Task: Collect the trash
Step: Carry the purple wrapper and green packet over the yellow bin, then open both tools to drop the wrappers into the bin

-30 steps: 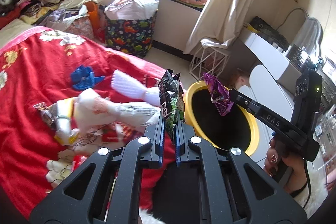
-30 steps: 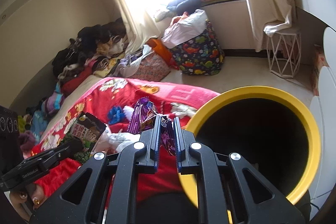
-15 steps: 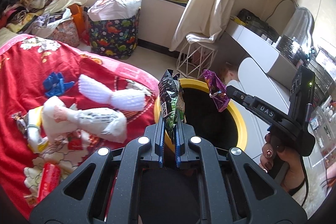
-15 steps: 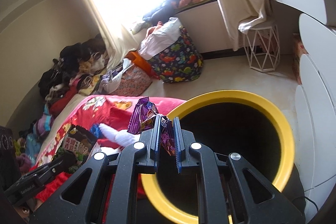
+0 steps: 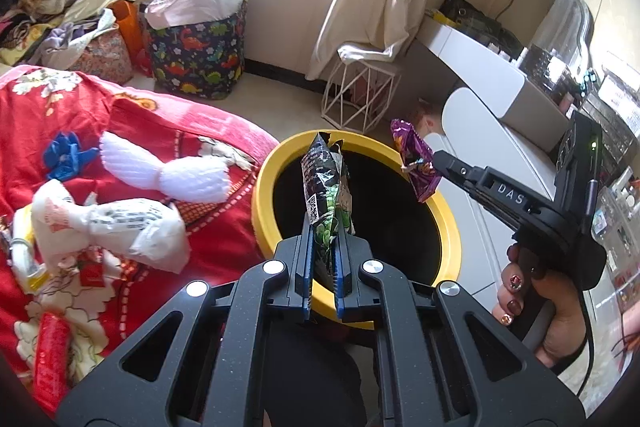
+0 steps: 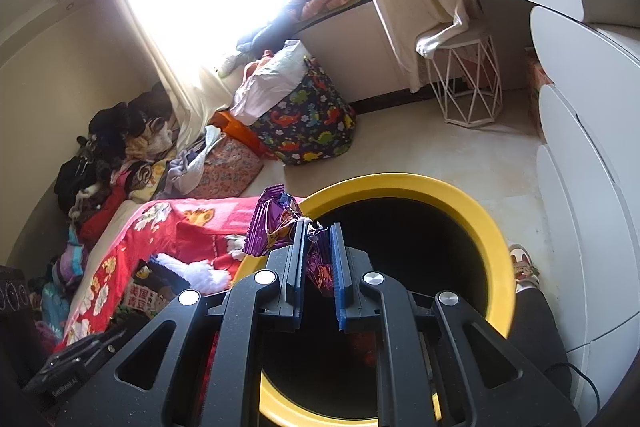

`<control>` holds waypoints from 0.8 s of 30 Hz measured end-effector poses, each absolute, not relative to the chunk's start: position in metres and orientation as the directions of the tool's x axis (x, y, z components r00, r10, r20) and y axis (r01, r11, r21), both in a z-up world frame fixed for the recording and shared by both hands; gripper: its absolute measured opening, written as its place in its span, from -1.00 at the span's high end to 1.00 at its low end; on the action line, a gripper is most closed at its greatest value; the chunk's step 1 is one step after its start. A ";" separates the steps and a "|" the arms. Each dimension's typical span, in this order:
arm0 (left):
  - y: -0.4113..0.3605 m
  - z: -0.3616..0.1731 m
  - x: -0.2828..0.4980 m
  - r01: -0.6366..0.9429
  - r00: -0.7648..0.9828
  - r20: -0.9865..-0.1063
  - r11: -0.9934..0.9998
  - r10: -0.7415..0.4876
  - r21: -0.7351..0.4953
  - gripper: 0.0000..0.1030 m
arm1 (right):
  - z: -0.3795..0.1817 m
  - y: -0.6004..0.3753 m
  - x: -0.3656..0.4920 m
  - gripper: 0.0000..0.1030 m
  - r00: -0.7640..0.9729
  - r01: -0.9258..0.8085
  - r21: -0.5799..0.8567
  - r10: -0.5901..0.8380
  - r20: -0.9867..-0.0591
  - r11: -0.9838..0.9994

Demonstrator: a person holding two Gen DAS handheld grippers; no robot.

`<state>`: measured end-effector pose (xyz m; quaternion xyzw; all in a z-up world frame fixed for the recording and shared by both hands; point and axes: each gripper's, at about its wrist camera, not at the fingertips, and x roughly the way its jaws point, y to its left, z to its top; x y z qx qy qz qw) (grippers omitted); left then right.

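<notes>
My left gripper (image 5: pixel 323 227) is shut on a dark green snack wrapper (image 5: pixel 326 183), which stands upright over the near rim of the yellow bin (image 5: pixel 264 187). The right gripper (image 6: pixel 317 227) is shut on a crumpled purple wrapper (image 6: pixel 272 225), held above the bin's (image 6: pixel 492 231) left rim. In the left wrist view that purple wrapper (image 5: pixel 414 161) hangs over the bin's far right rim, and a hand (image 5: pixel 532 291) grips the right tool's handle. The bin's inside is black.
A red blanket (image 5: pixel 132 115) lies left of the bin with a white foam net (image 5: pixel 168 171), a white bag (image 5: pixel 108 223), a blue scrap (image 5: pixel 64 159) and a red packet (image 5: pixel 50 351). Behind stand a dinosaur-print basket (image 5: pixel 200 55), a white wire stool (image 5: pixel 360 91) and white furniture (image 6: pixel 580 187).
Both grippers have moved from over the blanket to above the bin with their wrappers still held. The bin now fills more of each view.
</notes>
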<state>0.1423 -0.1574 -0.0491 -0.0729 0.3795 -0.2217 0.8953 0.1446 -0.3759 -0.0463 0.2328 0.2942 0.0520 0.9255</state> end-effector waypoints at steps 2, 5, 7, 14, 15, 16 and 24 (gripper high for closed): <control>-0.163 -0.053 0.146 0.347 0.603 -0.655 0.889 -0.455 -0.297 0.92 | -0.048 -0.380 0.145 0.77 0.821 0.054 0.464 0.225 -0.525 0.884; -0.168 -0.058 0.149 0.353 0.593 -0.664 0.888 -0.455 -0.294 0.92 | -0.051 -0.387 0.146 0.77 0.817 0.079 0.466 0.210 -0.536 0.881; -0.172 -0.062 0.151 0.357 0.584 -0.671 0.887 -0.457 -0.293 0.92 | -0.054 -0.390 0.147 0.77 0.814 0.095 0.468 0.202 -0.544 0.879; -0.188 -0.076 0.159 0.367 0.548 -0.699 0.883 -0.459 -0.293 0.92 | -0.065 -0.404 0.151 0.77 0.796 0.149 0.471 0.177 -0.579 0.869; -0.190 -0.078 0.160 0.369 0.542 -0.702 0.882 -0.461 -0.295 0.92 | -0.066 -0.405 0.152 0.77 0.794 0.154 0.471 0.175 -0.583 0.869; -0.191 -0.079 0.160 0.370 0.539 -0.705 0.881 -0.462 -0.294 0.92 | -0.068 -0.406 0.152 0.77 0.791 0.160 0.469 0.171 -0.587 0.868; -0.202 -0.092 0.168 0.385 0.514 -0.722 0.877 -0.463 -0.288 0.92 | -0.077 -0.410 0.155 0.75 0.773 0.191 0.465 0.160 -0.614 0.864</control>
